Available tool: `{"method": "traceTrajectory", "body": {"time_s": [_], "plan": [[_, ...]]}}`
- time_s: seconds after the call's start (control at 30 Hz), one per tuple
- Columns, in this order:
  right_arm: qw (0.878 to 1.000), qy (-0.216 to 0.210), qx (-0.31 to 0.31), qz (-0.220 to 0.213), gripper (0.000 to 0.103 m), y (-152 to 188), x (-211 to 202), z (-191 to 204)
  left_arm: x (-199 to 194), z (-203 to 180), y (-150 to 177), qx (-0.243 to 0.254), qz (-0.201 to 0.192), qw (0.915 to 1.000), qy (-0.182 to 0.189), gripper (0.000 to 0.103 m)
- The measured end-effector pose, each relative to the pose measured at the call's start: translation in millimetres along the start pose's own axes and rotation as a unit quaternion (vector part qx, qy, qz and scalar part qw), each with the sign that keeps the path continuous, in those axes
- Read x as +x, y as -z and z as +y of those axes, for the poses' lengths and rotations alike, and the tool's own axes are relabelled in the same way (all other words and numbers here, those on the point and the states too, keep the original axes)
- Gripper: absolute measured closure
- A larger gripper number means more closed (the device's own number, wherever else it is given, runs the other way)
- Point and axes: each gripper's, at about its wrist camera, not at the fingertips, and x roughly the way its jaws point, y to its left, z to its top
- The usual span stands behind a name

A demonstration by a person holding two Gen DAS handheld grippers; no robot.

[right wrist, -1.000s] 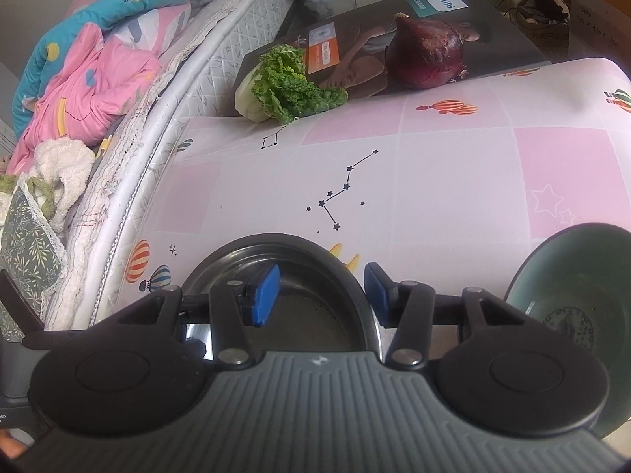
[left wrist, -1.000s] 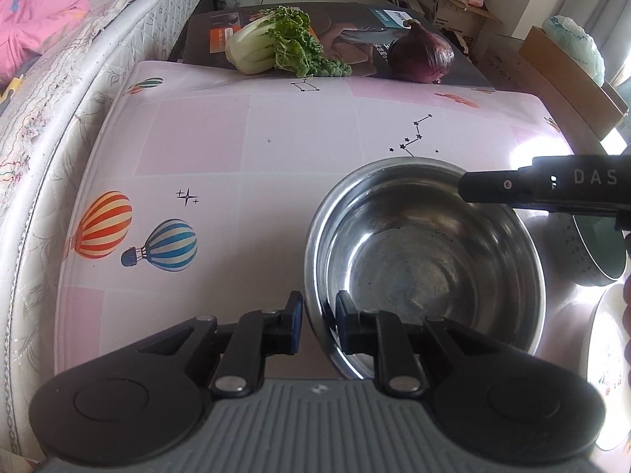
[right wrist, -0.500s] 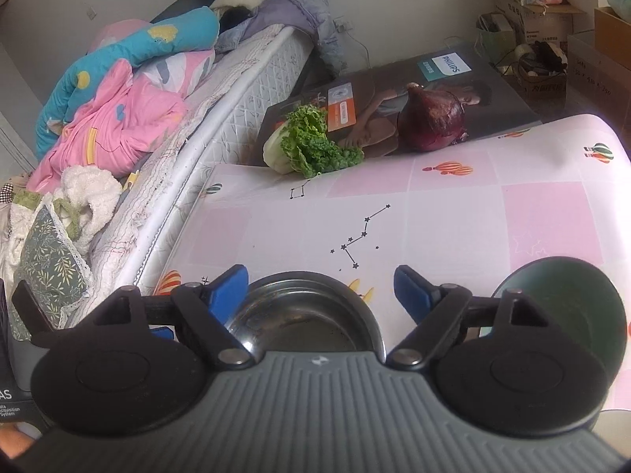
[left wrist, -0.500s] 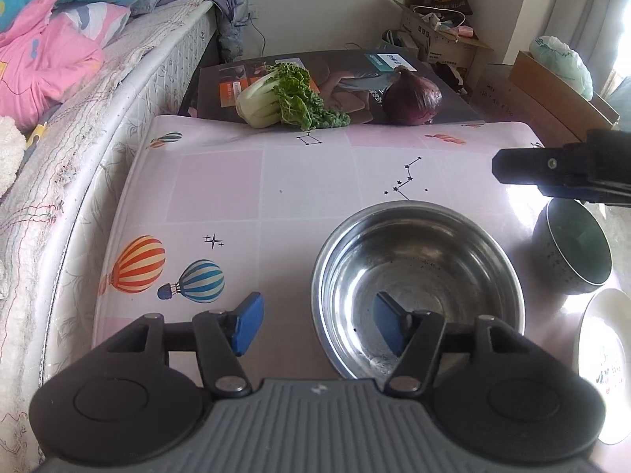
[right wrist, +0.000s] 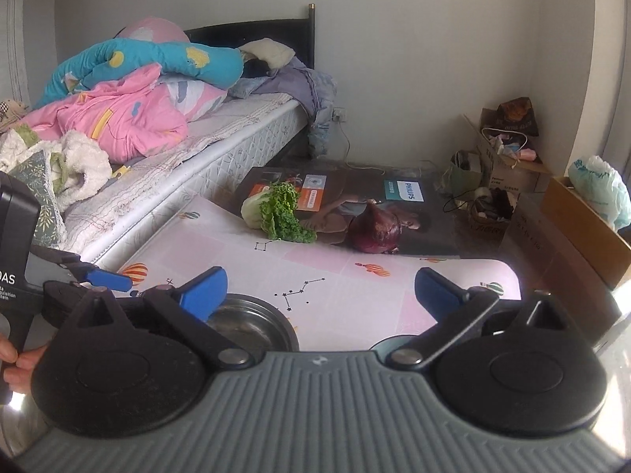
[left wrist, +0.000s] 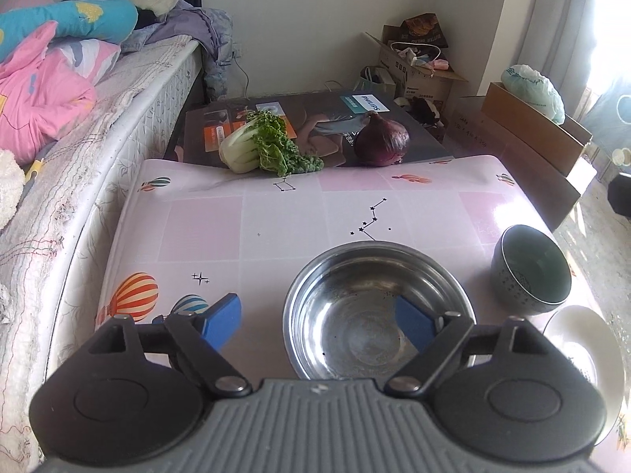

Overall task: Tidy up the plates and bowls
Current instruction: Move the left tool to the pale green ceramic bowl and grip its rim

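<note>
1. On the tabletop (left wrist: 276,228), along its left edge: printed balloons, with the bed (left wrist: 79,118) just beyond, piled with pink and blue bedding.
2. At the near left: left gripper (left wrist: 315,321) spread wide and holding nothing, one blue pad over the cloth, the other over the steel bowl's (left wrist: 378,311) inside.
3. Near the front edge, centre: steel bowl upright and bare inside; in the right wrist view only a slice of its rim (right wrist: 252,323) visible behind the right gripper (right wrist: 319,295), likewise wide apart and holding nothing.
4. At the far edge: leafy cabbage (left wrist: 264,148) and red onion (left wrist: 381,140), resting on a dark box (left wrist: 315,118) reading "PHILIPS".
5. Toward the right edge: dark green bowl (left wrist: 530,270) upright, apart from the steel one; just beside it at the front right corner, white plate (left wrist: 583,358), partly cut off by the gripper body. Seen only from the left wrist.
6. Seen only from the right wrist, at far left: the other gripper's handle (right wrist: 15,276), lettered "DAS", its first letters cut off and the small print unreadable.
</note>
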Motion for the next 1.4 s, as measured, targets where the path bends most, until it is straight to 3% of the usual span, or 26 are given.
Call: {"method": "traceTrajectory", "body": {"time_s": [0.13, 0.27, 0.37, 0.57, 0.83, 1.07, 1.23, 1.4], "plan": [[0.999, 0.024, -0.035, 0.001, 0.001, 3.2, -25.8, -2.7, -7.2, -7.2, -1.7, 0.010, -0.010, 0.9999, 0.006, 0.011], [1.000, 0.001, 0.000, 0.006, 0.001, 8.3, -46.3, -24.1, -14.4, -17.5, -2.6, 0.021, -0.022, 0.9993, 0.019, 0.006], [0.998, -0.042, 0.043, -0.001, 0.001, 18.1, -58.8, -46.0, -18.8, -26.1, -2.7, 0.030, -0.031, 0.9986, 0.030, 0.003], [0.997, -0.027, 0.073, 0.013, 0.001, 50.4, -58.5, -67.8, -21.6, -45.5, -3.5, 0.053, -0.051, 0.9963, 0.044, 0.000], [0.994, -0.019, 0.108, 0.007, 0.001, 83.7, -45.1, -83.6, -7.6, -69.9, -3.7, 0.065, -0.022, 0.9913, 0.112, 0.000], [0.992, -0.004, 0.128, -0.003, 0.001, 93.9, -36.1, -94.8, 3.3, -85.9, -6.2, 0.065, -0.006, 0.9888, 0.134, 0.000], [0.990, -0.003, 0.144, 0.000, 0.001, 100.3, -27.5, -104.9, 15.4, -88.8, -13.8, 0.044, 0.012, 0.9832, 0.177, 0.000], [0.987, -0.001, 0.160, 0.003, 0.002, 104.1, -13.9, -117.5, 27.4, -101.1, -19.9, 0.051, 0.009, 0.9837, 0.172, 0.000]]}}
